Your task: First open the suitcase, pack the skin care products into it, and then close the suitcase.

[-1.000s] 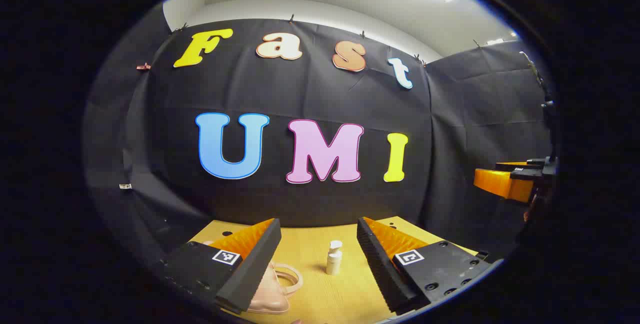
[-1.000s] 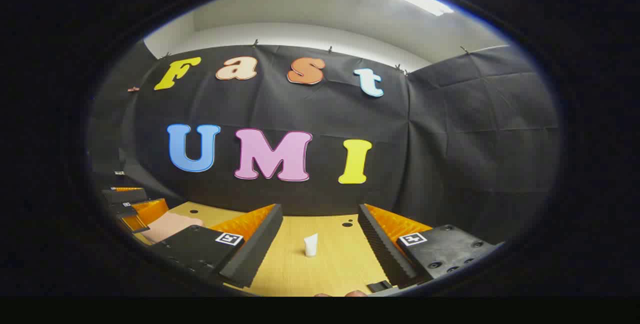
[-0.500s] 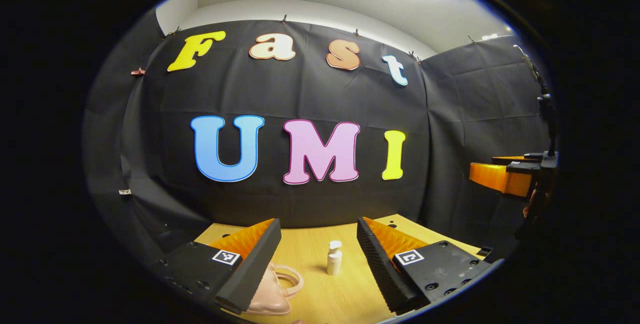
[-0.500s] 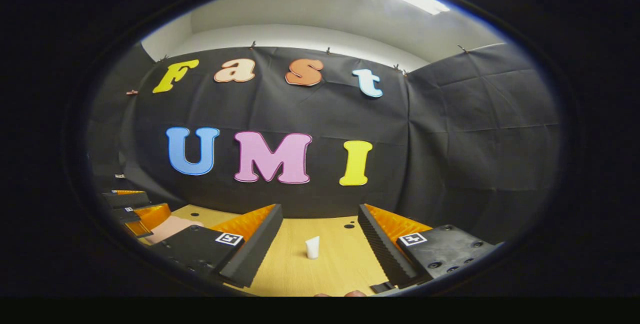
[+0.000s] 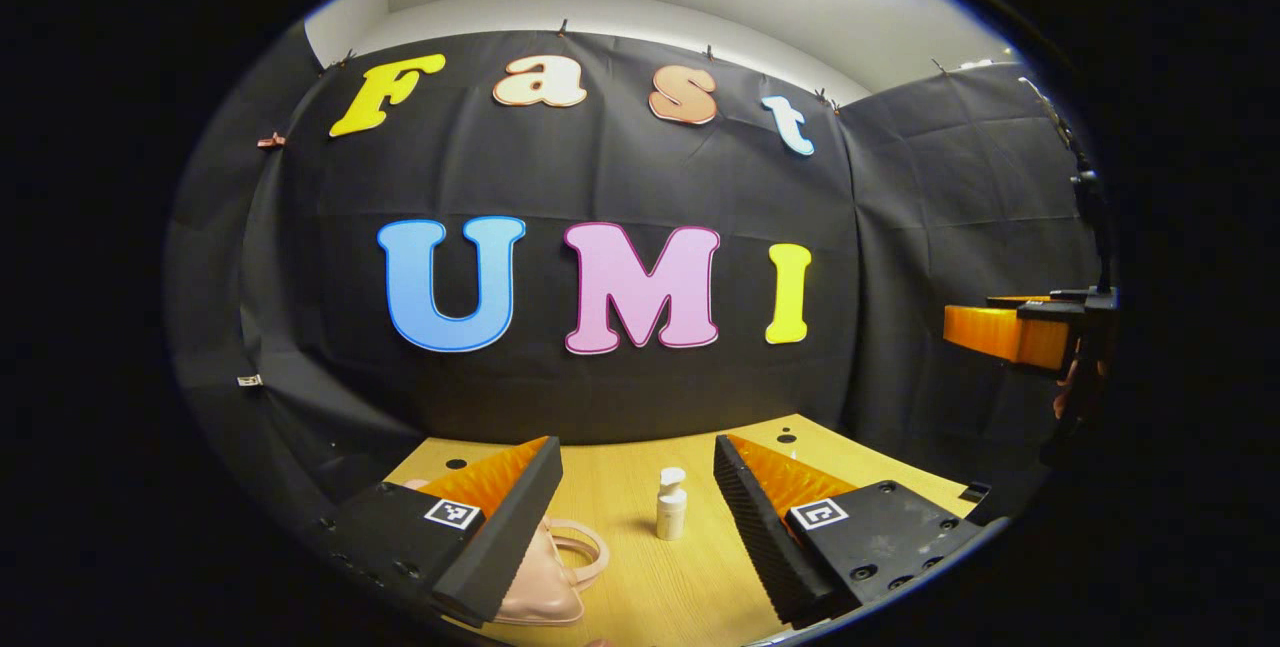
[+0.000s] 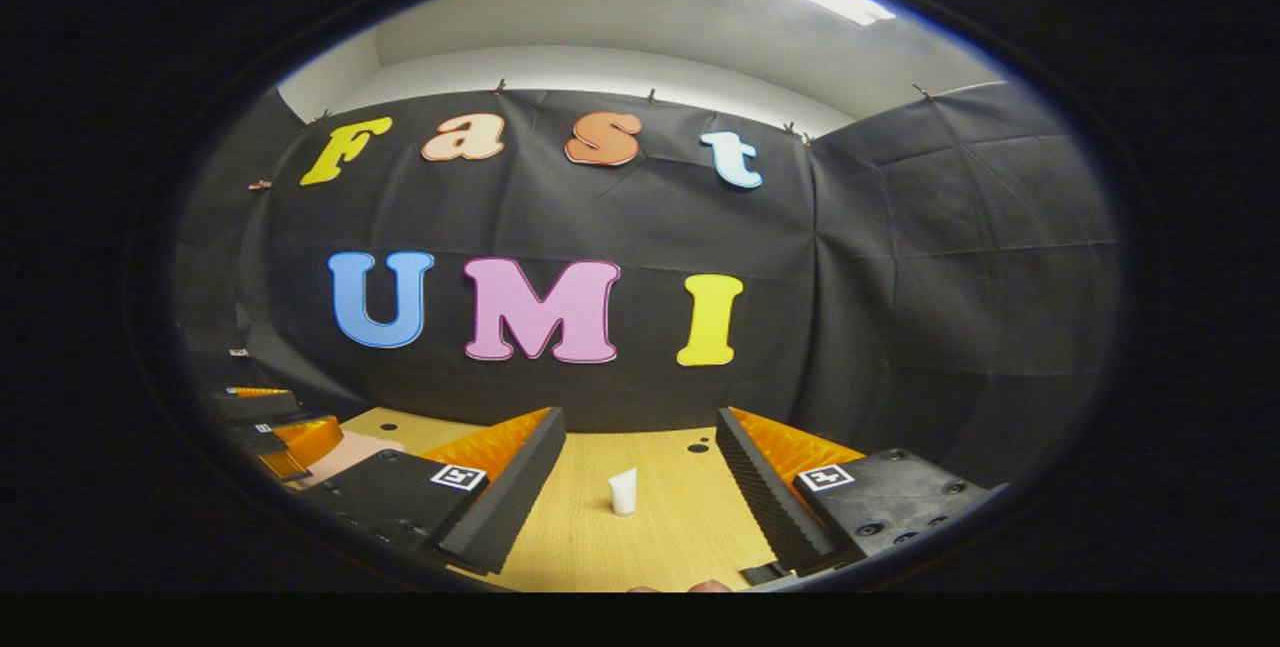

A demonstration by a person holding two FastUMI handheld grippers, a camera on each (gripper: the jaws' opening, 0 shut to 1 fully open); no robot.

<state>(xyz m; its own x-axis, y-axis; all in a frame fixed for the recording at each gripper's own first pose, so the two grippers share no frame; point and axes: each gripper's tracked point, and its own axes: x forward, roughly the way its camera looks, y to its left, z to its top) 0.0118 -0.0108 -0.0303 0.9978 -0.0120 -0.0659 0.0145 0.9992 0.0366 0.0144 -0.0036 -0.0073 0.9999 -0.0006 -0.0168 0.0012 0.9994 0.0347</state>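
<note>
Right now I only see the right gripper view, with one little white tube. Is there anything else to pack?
Observer: Yes. In the left gripper view a pump bottle stands upright on the table.
Kid: Where's the suitcase?
Observer: A pink case lies beside that bottle, its loop handle pointing toward it.
Kid: Is the left gripper holding something?
Observer: No. Its jaws stand open, with the bottle ahead, untouched.

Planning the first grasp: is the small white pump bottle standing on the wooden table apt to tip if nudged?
Probably. The small white pump bottle stands upright, tall and narrow, so a side nudge may topple it. It looks light. Once down, its round body may roll on the wooden table.
</note>
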